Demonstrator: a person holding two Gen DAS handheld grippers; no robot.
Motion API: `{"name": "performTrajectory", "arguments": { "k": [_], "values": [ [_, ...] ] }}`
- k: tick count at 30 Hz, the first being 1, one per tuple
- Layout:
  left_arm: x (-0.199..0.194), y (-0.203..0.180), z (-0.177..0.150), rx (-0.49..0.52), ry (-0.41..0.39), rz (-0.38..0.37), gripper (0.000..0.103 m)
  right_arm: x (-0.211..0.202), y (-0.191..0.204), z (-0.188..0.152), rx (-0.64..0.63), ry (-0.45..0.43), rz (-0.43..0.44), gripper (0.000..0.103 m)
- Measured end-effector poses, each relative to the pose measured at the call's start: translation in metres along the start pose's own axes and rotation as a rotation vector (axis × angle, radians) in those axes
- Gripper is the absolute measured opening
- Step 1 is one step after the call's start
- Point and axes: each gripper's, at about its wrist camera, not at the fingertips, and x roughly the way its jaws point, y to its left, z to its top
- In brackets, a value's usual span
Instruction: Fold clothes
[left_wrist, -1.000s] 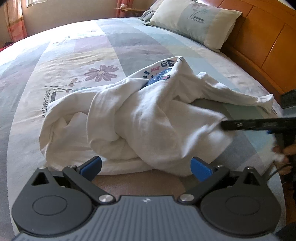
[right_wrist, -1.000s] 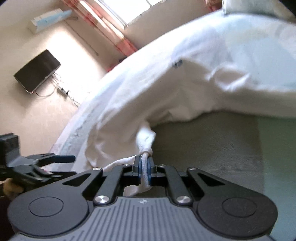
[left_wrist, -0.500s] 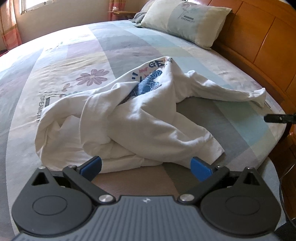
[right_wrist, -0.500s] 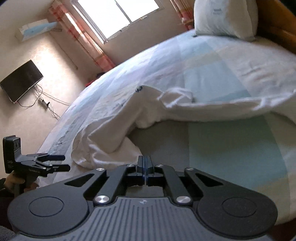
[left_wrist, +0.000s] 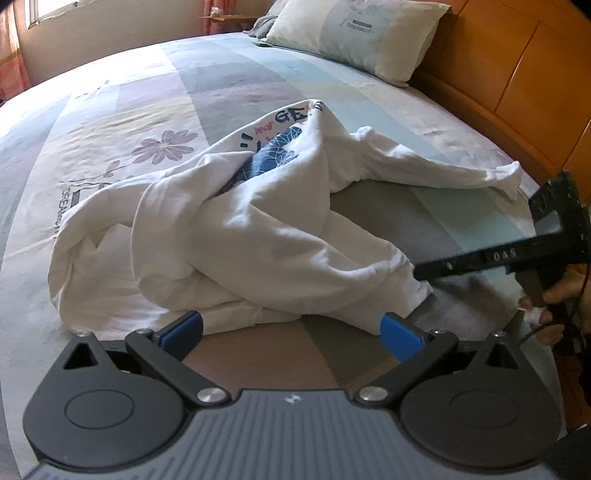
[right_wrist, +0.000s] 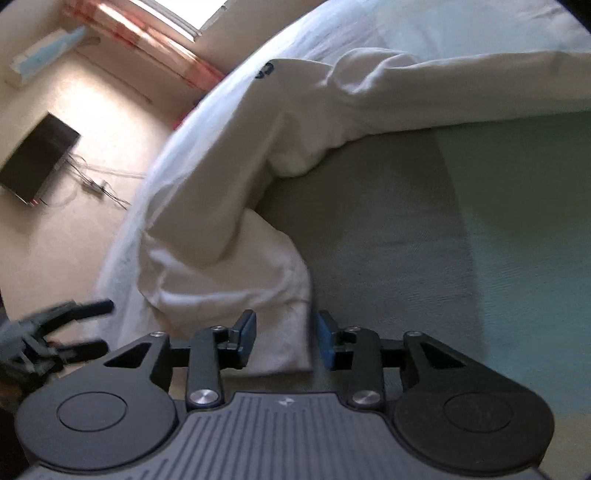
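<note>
Home bedroom | patterned bedsheet (left_wrist: 155, 110) on a bed | pillow (left_wrist: 354, 33) against wooden headboard (left_wrist: 517, 85) | wall TV (right_wrist: 37, 162), curtained window (right_wrist: 177, 22)

- The left gripper (left_wrist: 291, 334) is held low, its fingers (left_wrist: 400, 334) spread wide.
- The right gripper (right_wrist: 286, 339) is held with fingers (right_wrist: 245, 334) parted.
</note>
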Motion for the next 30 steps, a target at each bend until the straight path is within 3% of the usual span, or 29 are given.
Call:
{"name": "performTrajectory", "arguments": {
  "k": [8,11,18,25,30],
  "values": [
    [0.013,-0.005,0.001,0.024,0.010,-0.001,0.102,0.021,-0.013,0.011,0.107,0.000,0.120,0.048],
    [0.014,-0.001,-0.001,0.010,0.007,-0.023,0.102,0.008,-0.019,0.001,0.081,-0.004,0.141,0.048],
    [0.018,-0.002,0.002,0.003,0.004,-0.033,0.102,0.019,-0.028,0.025,0.100,-0.064,0.152,0.053],
    [0.015,0.001,0.000,-0.012,-0.006,-0.042,0.102,0.009,-0.018,0.001,0.123,0.049,0.186,0.056],
    [0.013,0.000,0.000,-0.014,-0.014,-0.040,0.102,0.021,-0.018,0.006,0.186,0.039,0.235,0.061]
  ]
}}
